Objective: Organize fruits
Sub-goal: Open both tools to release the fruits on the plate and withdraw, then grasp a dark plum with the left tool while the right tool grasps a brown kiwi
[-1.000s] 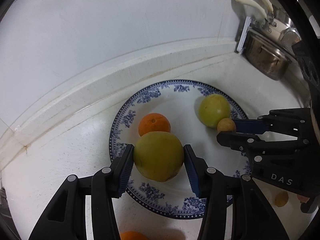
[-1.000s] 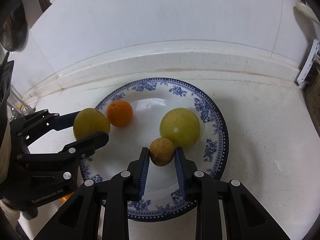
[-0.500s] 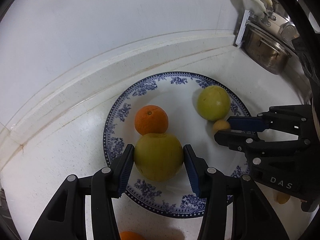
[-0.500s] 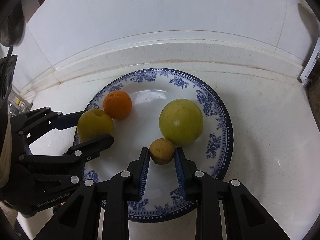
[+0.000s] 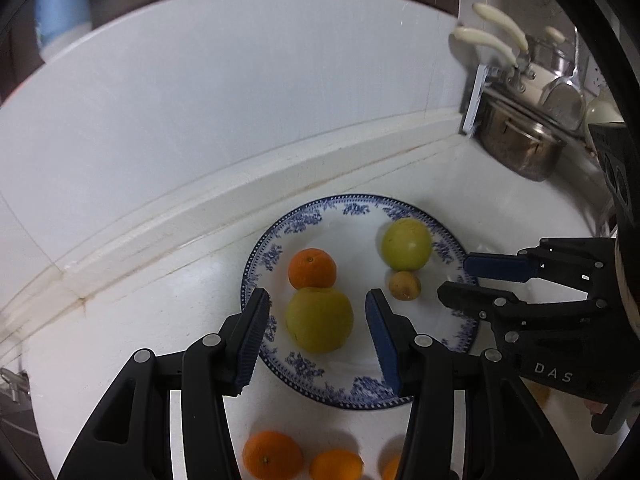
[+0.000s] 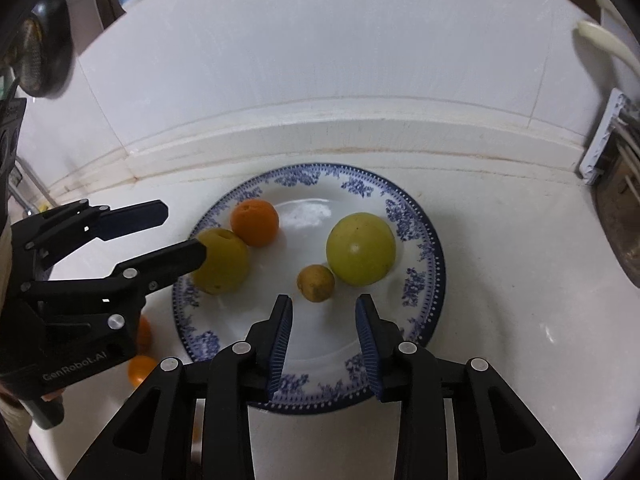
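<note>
You work over a white, finely speckled tabletop that runs back to a stained, stepped ledge under a smooth pale wall. On it lies a round glazed plate with a blue flowered rim and a glossy white middle. Four fruits sit on the plate. The largest is a smooth yellow-green apple on its right side. A duller yellow pear lies at the left, touching a pebbly orange just behind it. A small, rough brown fruit rests just beside the apple.

Your left claw is spread wide on either side of the pear, its ribbed blue pads clear of the skin on both sides. Your right claw also gapes wide and empty, just short of the small brown fruit, over the bare near part of the plate.

More oranges lie loose on the tabletop near the plate's front left edge. A steel pot stands well apart at the far right, leaving bare tabletop between it and the plate.
</note>
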Demonstrator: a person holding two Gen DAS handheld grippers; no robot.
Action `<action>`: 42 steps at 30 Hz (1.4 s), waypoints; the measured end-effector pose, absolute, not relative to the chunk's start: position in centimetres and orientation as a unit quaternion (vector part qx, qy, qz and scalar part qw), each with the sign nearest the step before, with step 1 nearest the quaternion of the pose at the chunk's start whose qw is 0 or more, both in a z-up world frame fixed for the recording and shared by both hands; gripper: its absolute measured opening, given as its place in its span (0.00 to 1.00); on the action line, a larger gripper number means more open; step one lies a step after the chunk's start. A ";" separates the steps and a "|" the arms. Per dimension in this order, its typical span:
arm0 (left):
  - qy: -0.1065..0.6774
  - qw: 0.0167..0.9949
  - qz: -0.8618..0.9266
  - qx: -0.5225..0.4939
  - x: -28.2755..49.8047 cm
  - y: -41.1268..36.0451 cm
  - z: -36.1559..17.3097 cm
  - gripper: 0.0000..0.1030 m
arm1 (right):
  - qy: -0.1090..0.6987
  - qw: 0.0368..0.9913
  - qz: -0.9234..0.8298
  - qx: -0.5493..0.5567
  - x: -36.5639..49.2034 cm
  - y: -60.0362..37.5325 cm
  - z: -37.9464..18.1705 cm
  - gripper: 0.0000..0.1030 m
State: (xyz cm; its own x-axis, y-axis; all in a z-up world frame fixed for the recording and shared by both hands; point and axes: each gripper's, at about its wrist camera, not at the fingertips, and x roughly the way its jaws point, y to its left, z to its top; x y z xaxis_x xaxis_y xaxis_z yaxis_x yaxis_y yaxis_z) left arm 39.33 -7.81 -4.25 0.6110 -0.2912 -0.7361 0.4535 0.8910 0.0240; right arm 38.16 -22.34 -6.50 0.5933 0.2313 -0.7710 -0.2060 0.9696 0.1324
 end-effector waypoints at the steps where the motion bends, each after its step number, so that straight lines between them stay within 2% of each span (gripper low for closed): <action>1: 0.384 0.893 -0.208 0.104 39.0 -7.7 -4.0 0.48 | 0.428 0.895 0.121 0.016 37.7 -22.4 -6.0 0.33; 5: 0.366 0.901 -0.212 0.101 37.2 -7.2 -2.5 0.48 | 0.403 0.908 0.112 0.018 35.7 -22.6 -4.3 0.33; 7: 0.356 0.904 -0.212 0.102 36.3 -6.9 -1.8 0.48 | 0.393 0.913 0.105 0.020 34.8 -22.8 -3.5 0.42; 14: 0.335 0.916 -0.209 0.079 32.6 -5.8 0.0 0.51 | 0.358 0.930 0.085 0.030 30.8 -23.6 -1.7 0.46; 16: 0.333 0.916 -0.210 0.073 31.7 -5.7 0.0 0.51 | 0.348 0.934 0.074 0.025 29.6 -23.6 -1.5 0.50; 29: 0.321 0.923 -0.202 0.069 25.7 -5.1 -0.4 0.51 | 0.334 0.941 0.047 0.038 23.3 -24.3 -1.6 0.50; 42: 0.331 0.920 -0.203 0.054 22.7 -5.1 -2.8 0.51 | 0.361 0.931 0.048 0.029 20.1 -24.4 -4.2 0.50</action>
